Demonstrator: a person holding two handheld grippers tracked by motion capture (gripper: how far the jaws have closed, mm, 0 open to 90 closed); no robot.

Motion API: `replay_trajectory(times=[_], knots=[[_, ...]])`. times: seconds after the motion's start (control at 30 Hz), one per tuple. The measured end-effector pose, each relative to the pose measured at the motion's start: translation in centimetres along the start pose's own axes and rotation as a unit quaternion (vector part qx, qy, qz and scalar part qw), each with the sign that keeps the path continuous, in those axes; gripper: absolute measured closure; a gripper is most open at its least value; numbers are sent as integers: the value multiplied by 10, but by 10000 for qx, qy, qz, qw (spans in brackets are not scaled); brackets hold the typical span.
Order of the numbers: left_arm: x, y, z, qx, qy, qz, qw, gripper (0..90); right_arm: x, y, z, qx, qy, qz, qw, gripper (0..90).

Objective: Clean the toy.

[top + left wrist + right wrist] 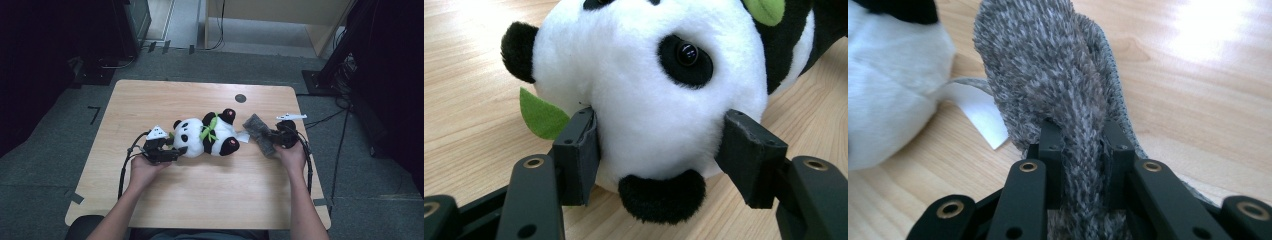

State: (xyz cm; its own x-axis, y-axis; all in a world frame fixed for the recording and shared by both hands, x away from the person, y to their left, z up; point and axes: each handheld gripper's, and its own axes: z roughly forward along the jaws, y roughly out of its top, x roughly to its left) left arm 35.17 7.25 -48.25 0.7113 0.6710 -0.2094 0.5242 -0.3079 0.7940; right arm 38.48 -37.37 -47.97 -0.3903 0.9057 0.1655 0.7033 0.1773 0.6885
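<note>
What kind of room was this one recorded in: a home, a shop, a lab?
Probably a lab or recording studio: a bare wooden table stands alone on grey carpet, with tape marks, loose cables and dark equipment stands around it.

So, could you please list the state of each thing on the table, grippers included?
Panda plush: lying on its side on the table, head between the left jaws.
Left gripper: closed on the panda's head.
Grey knit piece: bunched, pinched at one end.
Right gripper: shut on the knit piece.
White tag: flat on the table.
</note>
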Motion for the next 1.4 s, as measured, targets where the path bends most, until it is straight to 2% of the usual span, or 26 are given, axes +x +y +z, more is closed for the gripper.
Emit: replay_trajectory(times=[0.13, 0.33, 0.43, 0.47, 0.5, 0.53, 0.63, 0.73, 0.77, 0.9, 1.23, 1.4], knots=[[0, 0, 0, 10, -7, -16, 10000, 357, -4, -3, 11, 86, 3, 38, 10000, 752], [0, 0, 0, 6, -17, 6, 10000, 337, -7, -5, 13, 62, -30, 70, 10000, 694], [0, -1, 0, 13, -20, 27, 10000, 325, -9, -5, 13, 47, -69, 80, 9999, 607], [0, -1, 0, 13, -20, 27, 10000, 323, -9, -5, 13, 47, -69, 80, 9999, 607], [0, -1, 0, 12, -25, 32, 10000, 320, -9, -5, 12, 38, -77, 67, 9999, 538], [1, -1, 1, 10, -32, 35, 10000, 320, -9, -5, 12, 38, -77, 67, 9999, 538], [2, -2, 1, 19, -90, 29, 10000, 300, -6, -3, 11, 33, -229, -13, 9997, 412], [3, -2, 1, 23, -104, 23, 9999, 291, -3, -2, 9, 69, -358, -48, 9993, 403], [3, -2, 2, 15, -95, 30, 9999, 289, -2, -1, 6, 24, -309, 43, 9995, 396], [3, -2, 1, 10, -93, 34, 10000, 283, 0, 1, -2, -127, -186, 148, 9996, 382], [3, -1, 1, 19, -71, -20, 10000, 242, 20, 5, -22, -378, 51, -75, 9992, 296], [3, -1, 1, 13, -93, -30, 10000, 240, 28, 5, -26, -434, 227, -66, 9988, 260]])
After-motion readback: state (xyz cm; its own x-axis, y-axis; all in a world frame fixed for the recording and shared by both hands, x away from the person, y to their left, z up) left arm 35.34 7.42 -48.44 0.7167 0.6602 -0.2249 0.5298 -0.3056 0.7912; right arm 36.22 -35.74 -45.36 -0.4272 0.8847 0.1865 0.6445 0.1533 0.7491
